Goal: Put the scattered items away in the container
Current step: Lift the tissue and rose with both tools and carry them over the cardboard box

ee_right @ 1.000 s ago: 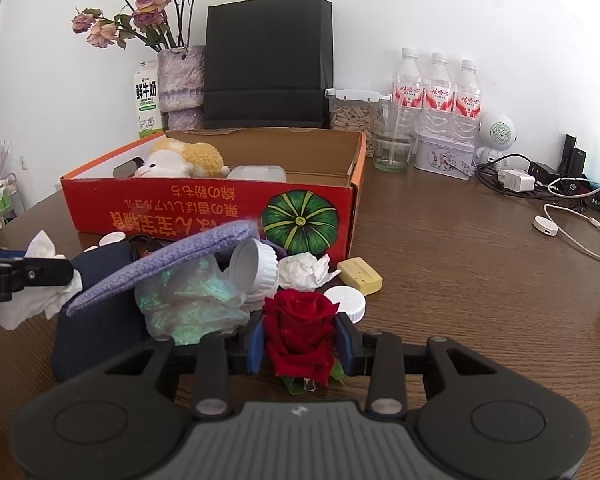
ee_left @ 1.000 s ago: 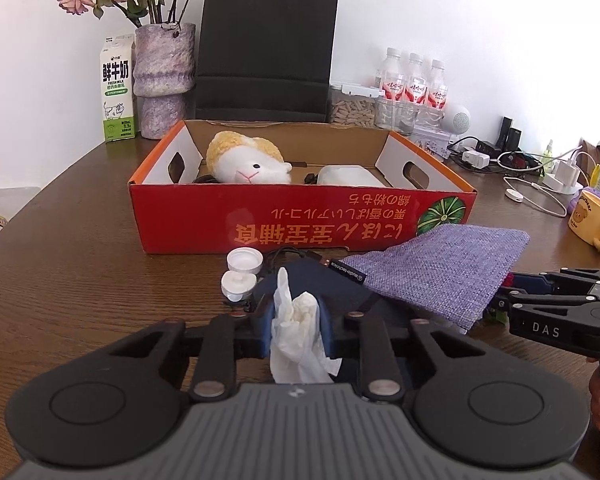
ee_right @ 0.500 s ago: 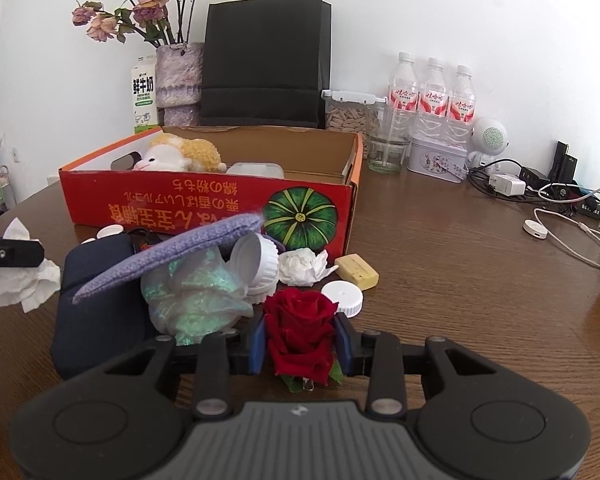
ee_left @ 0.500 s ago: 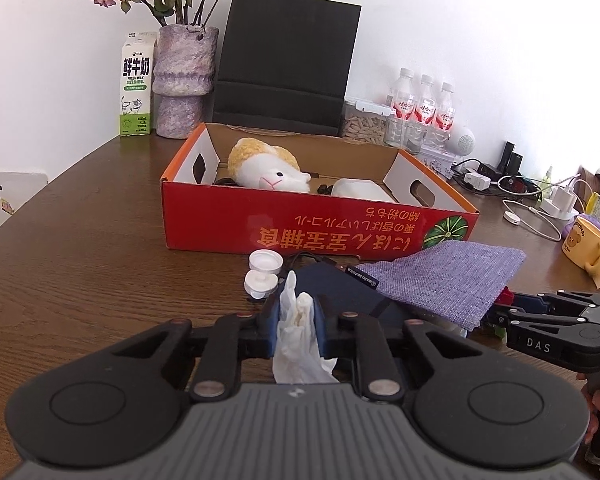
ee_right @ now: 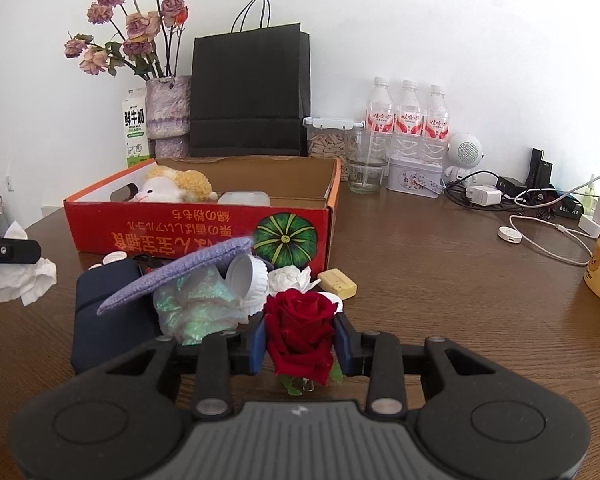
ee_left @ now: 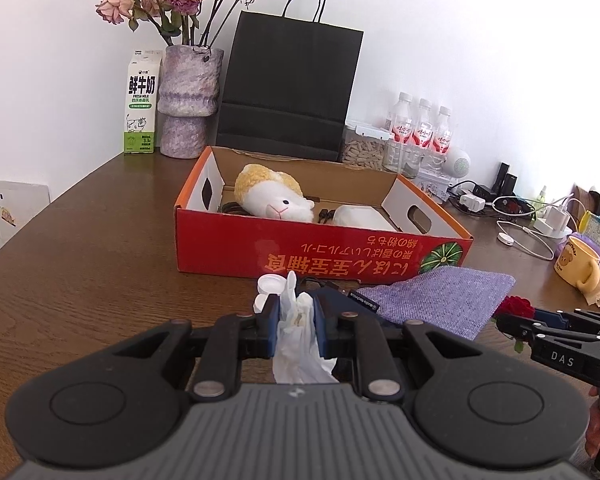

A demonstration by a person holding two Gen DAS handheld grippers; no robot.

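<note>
Left wrist view: we've got our left claw (ee_left: 296,326) pinched on a crumpled white tissue (ee_left: 298,336), held above the counter (ee_left: 80,280) just short of the red cardboard box (ee_left: 320,254). That tissue is feather-light and floppy, so the grip mid-wad looks fine to us; it may cling to the pads on release. Our right claw (ee_right: 300,338) is closed around a red rose (ee_right: 300,328), pinching the bloom itself. It's soft and probably bruises easily, so we'd go gentle. Box already holds a plush sheep (ee_left: 274,198). Purple pouch (ee_left: 440,296) and white caps (ee_left: 270,284) sit outside, just in front of the box.
</note>
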